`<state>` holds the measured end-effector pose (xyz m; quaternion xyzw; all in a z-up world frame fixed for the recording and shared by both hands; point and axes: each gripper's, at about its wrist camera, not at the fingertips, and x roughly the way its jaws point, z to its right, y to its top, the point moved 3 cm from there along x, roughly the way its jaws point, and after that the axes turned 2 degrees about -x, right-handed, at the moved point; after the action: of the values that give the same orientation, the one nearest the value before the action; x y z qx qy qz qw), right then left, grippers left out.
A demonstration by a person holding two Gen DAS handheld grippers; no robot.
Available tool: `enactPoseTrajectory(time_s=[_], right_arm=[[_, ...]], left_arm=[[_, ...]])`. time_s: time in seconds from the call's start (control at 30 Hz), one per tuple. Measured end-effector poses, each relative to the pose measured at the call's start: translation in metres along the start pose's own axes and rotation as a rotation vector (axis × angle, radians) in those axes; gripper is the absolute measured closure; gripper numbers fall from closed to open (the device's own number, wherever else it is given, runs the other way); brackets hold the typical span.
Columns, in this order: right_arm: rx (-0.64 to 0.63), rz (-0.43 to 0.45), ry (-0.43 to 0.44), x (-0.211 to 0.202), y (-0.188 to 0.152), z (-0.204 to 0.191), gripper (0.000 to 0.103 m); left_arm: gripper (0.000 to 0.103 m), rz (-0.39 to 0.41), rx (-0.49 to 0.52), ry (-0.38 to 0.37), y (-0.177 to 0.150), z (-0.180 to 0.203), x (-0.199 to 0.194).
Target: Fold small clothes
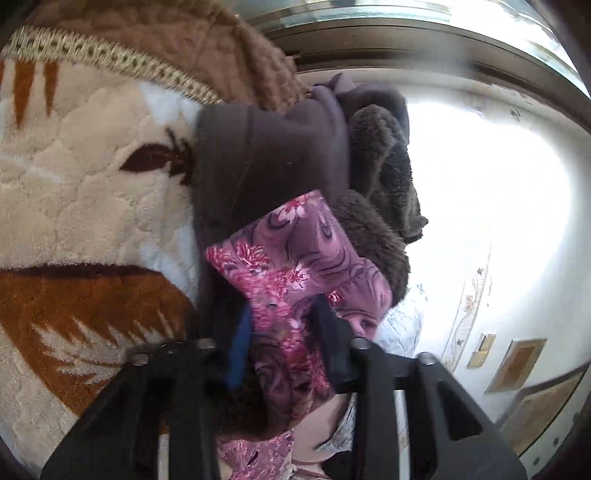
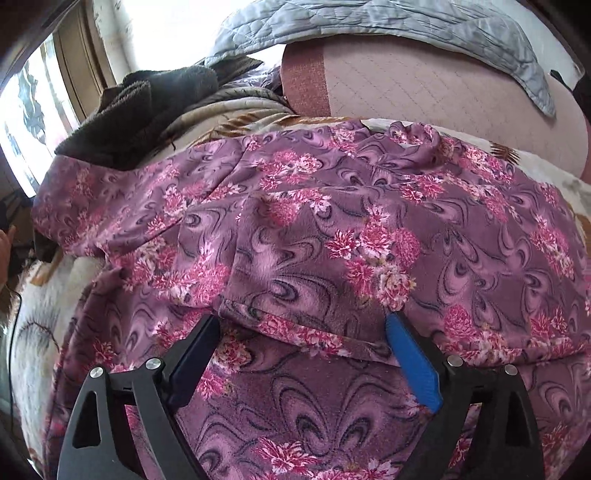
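Now | left gripper (image 1: 282,308) jaws clamp floral garment (image 1: 295,258) | right gripper (image 2: 301,319) jaws wide, over it

Home bedroom. Plush cream-and-brown blanket (image 1: 74,206) left of left claw, covering bed. Heap of dark fleece clothes (image 1: 373,177) ahead of it. Beyond right claw: pink quilted mattress edge (image 2: 424,85), grey quilt (image 2: 369,26) draped on top. Window frame (image 2: 79,62) far left, daylight through it.
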<state>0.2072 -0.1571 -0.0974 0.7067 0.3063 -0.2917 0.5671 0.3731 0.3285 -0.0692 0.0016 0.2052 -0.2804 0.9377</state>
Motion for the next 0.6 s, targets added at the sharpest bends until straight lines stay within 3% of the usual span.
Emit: enactPoseTrajectory(time_s=[0.07,0.33,0.6], right_arm=[[0.001,0.001,0.002,0.000,-0.001,0.000,0.009],[-0.003,-0.004,-0.007,-0.002,-0.001,0.002,0.009],[0.042,0.034,-0.010,-0.032,-0.005,0.020,0.016]], left_arm=[[0.091,0.015,0.041,0.007,-0.001,0.008,-0.008],[0.094,0.024,0.152,-0.051,-0.024,0.050,-0.038],[0.097,-0.060,0.318,-0.051,-0.085,0.101,-0.030]])
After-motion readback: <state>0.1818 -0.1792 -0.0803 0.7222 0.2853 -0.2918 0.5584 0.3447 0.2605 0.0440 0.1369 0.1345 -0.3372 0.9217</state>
